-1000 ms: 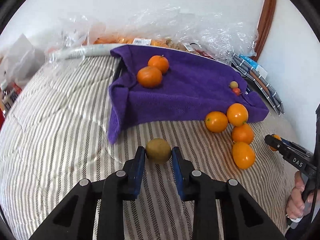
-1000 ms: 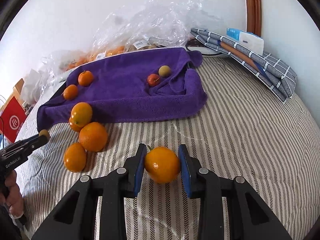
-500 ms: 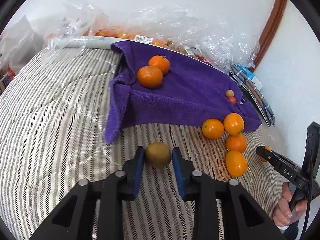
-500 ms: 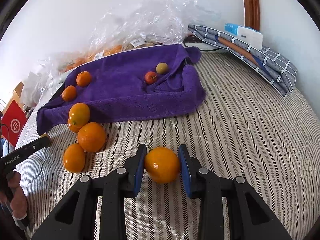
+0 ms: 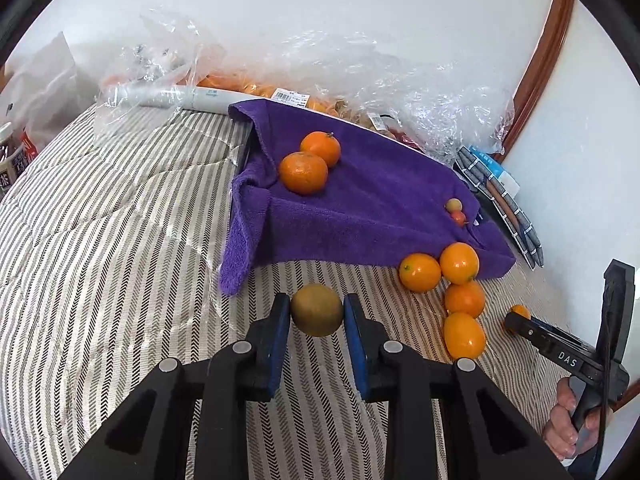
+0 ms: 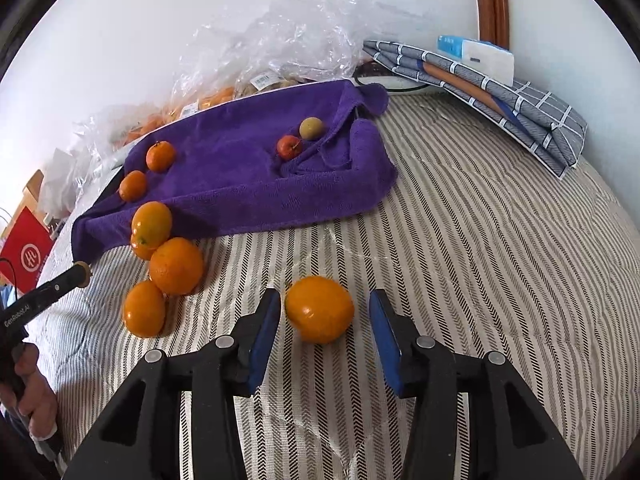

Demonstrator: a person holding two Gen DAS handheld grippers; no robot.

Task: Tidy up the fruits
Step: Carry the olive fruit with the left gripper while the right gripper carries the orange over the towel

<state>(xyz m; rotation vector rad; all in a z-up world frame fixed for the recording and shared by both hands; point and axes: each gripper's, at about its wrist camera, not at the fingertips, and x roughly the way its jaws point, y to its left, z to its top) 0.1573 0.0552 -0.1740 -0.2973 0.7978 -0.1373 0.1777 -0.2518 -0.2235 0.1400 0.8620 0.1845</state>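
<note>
My left gripper (image 5: 316, 312) is shut on a brown-green round fruit (image 5: 317, 309) and holds it over the striped bedspread, just in front of the purple towel (image 5: 372, 208). My right gripper (image 6: 325, 318) is open, and an orange (image 6: 319, 309) sits between its spread pads, free of both. Two mandarins (image 5: 310, 162) and two small fruits (image 5: 456, 210) lie on the towel. Several oranges (image 6: 168, 264) lie grouped at the towel's near edge; they also show in the left wrist view (image 5: 452, 288).
Crinkled clear plastic bags with more fruit (image 5: 360, 80) lie behind the towel against the wall. A folded grey checked cloth with a white box (image 6: 492, 80) lies at the back right. A red bag (image 6: 26, 252) stands off the bed's left side.
My right gripper has opened and released the orange, which now rests between its pads. My left gripper still holds the brown-green fruit and has moved slightly left.
</note>
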